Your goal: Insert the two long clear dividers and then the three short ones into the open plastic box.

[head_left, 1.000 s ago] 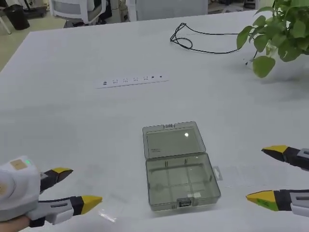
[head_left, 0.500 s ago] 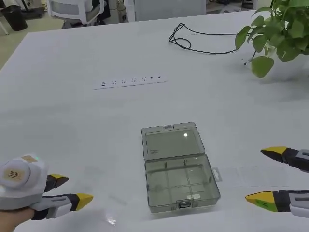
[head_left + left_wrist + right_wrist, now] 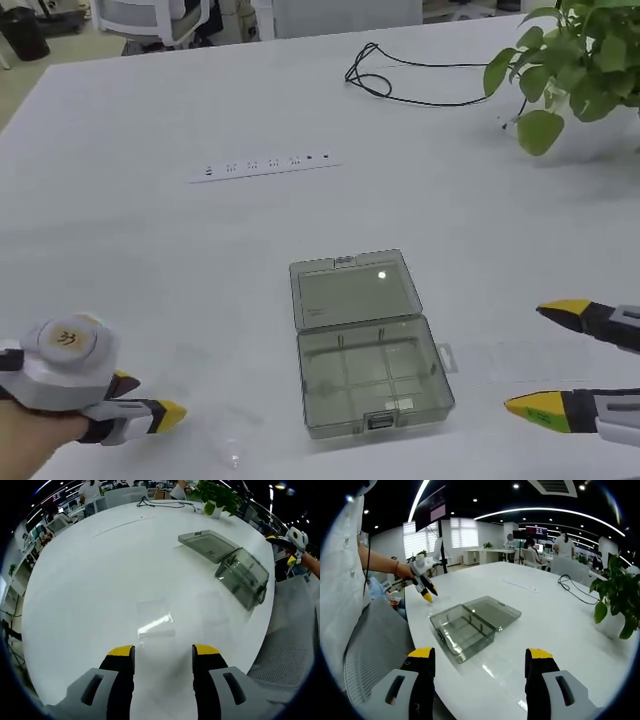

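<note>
**A:** Where is the open plastic box (image 3: 312, 392)?

**B:** In the middle of the bench (image 3: 150, 250), towards the near edge, with its lid (image 3: 350, 285) laid flat behind it. Faint lines cross the inside. I cannot tell whether they are slots or dividers already seated.

**A:** And the loose pieces?

**B:** One clear divider (image 3: 500, 358) lies flat just right of the box, between it and the right tongs (image 3: 545, 358). Another clear piece (image 3: 155, 622) lies flat just ahead of the left tongs (image 3: 163, 651), well apart from the box.

**A:** What are the tongs doing?

**B:** Both pairs are spread and pinching nothing.

**A:** So what could go wrong?

**B:** The pieces are thin, flat and nearly invisible on a smooth white bench. I'd expect a jaw to skate over an edge and shove the piece along rather than lift it. Squeeze too hard and it may flick out sideways. Long and short are also hard to tell apart from here, so a short one could be picked up first and spoil the order. And nothing steadies the box, so a nudge while seating a divider would likely slide it.
</note>
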Demonstrator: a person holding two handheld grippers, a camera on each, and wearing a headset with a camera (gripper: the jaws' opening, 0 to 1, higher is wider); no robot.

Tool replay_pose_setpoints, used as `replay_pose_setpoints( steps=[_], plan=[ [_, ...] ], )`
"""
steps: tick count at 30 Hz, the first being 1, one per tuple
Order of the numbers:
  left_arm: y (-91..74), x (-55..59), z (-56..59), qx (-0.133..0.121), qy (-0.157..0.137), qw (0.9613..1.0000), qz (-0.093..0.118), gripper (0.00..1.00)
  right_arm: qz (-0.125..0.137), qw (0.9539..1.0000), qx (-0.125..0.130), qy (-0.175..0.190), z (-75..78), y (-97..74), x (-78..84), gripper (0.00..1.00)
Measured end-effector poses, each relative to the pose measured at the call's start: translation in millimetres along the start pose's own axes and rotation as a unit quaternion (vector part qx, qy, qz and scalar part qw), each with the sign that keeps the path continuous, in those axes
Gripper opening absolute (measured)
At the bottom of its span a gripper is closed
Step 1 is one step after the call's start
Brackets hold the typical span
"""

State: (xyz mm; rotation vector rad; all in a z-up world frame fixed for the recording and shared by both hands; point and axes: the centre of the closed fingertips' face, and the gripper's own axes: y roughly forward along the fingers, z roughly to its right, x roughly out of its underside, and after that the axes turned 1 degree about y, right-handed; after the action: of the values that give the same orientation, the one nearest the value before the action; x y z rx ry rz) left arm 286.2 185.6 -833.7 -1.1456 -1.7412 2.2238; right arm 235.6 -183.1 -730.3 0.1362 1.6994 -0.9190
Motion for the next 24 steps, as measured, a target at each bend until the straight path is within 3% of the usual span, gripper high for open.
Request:
replay_pose_setpoints(
  steps=[12, 24],
  plan=[
    [7.3, 9.9, -1.0, -0.011, 0.003, 0.9994, -0.033, 0.40, 0.000, 1.0000, 0.002, 0.007, 1.9, 0.4, 3.2, 0.73],
    [7.7, 9.7, -4.3, -0.029, 0.014, 0.9984, -0.047, 0.33, -0.002, 1.0000, -0.001, 0.008, 1.3, 3.0, 5.3, 0.73]
  ],
)
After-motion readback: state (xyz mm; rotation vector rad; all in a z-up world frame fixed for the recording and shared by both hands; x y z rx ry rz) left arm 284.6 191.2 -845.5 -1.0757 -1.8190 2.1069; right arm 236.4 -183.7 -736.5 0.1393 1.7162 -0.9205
